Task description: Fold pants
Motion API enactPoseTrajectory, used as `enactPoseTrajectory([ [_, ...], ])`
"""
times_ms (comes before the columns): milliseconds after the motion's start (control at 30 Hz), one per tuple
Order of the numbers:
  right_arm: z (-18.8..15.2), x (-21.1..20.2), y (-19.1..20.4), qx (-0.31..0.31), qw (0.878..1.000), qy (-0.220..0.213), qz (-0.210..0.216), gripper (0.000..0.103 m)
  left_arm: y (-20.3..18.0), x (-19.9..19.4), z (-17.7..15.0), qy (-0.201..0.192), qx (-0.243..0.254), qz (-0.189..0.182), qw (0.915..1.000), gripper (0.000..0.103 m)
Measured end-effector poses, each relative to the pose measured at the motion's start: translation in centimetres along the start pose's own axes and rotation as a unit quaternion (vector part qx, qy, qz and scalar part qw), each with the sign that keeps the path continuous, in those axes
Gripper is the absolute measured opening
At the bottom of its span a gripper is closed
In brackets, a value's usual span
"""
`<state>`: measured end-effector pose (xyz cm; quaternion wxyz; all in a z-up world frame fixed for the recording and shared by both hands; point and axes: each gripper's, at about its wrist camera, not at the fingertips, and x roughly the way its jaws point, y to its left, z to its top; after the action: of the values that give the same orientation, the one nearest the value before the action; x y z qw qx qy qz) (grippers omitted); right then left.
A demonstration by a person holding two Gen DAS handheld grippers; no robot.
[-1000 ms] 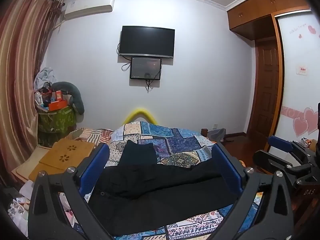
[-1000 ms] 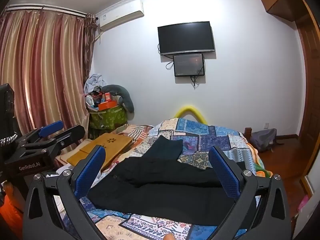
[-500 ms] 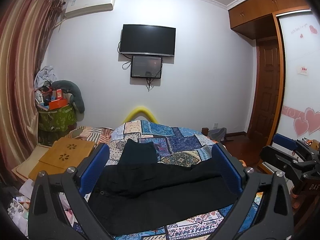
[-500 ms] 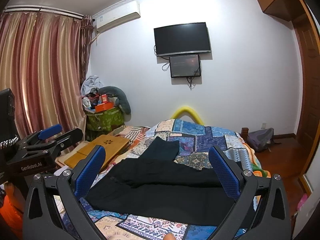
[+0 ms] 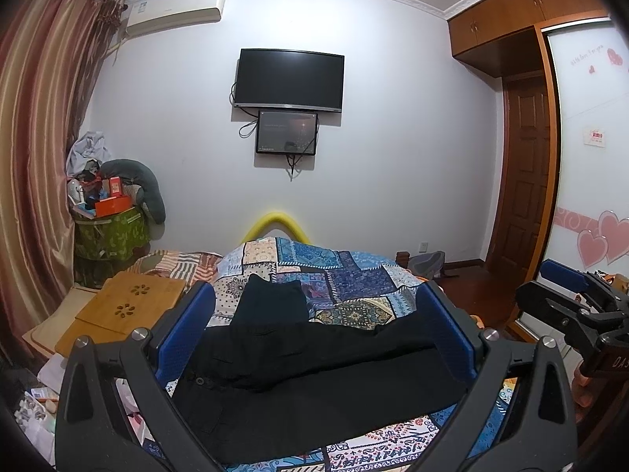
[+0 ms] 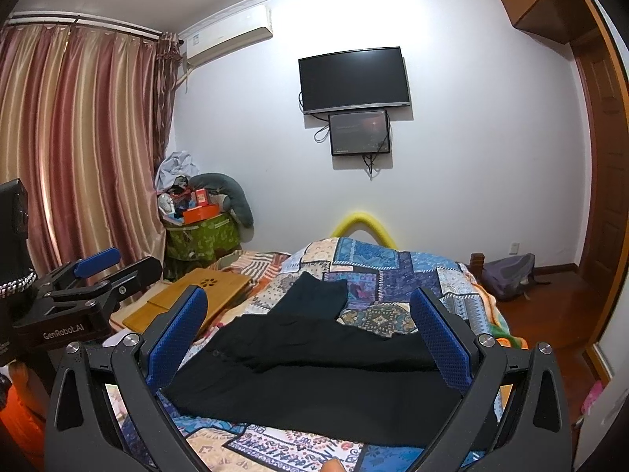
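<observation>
Pants [image 5: 314, 385], black and long, lie sideways across the near end of the bed [image 5: 354, 275], on top of a patchwork quilt [image 5: 346, 283]. Their waistband with its button points toward the left edge, the legs run off to the right, and one leg sits loosely over the other. A smaller dark piece of cloth [image 5: 271, 303] lies just beyond them on the quilt; I can't tell whether it belongs to the pants.

Starting on the left, striped curtains [image 6: 78, 157] hang by a cluttered green box [image 6: 204, 236], and a wooden lap desk [image 5: 125, 310] rests beside the bed. The left gripper [image 5: 314, 338] hovers above the pants with its blue-padded fingers [image 5: 184, 334] spread wide, grasping nothing. To its right the right gripper [image 6: 310, 338] does the same, its fingers [image 6: 177, 334] released and clear of the fabric. A television [image 5: 289, 80] hangs on the far wall above a smaller screen [image 5: 286, 131], and a wooden door [image 5: 526, 173] stands at the right.

No fold looks begun. The risk I see is in the pinch: the legs overlap unevenly, so a gripper coming down on the wrong layer could lift one leg only and drag the other askew. The quilt is soft and rumpled, and a deep grab might catch it along with the cloth. The waistband lies close to the bed's left edge, so a careless tug could slide it off.
</observation>
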<state>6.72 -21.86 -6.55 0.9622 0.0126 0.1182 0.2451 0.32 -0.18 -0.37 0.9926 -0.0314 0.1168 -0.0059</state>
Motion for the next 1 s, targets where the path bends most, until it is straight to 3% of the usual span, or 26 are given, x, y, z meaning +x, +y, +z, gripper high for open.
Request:
enactPoseTrajectory([
  [1000, 0.05, 0.01, -0.1, 0.001, 1.0, -0.001, 0.0, 0.102, -0.19, 0.25, -0.5, -0.006, 0.003, 0.005, 1.0, 0.103],
])
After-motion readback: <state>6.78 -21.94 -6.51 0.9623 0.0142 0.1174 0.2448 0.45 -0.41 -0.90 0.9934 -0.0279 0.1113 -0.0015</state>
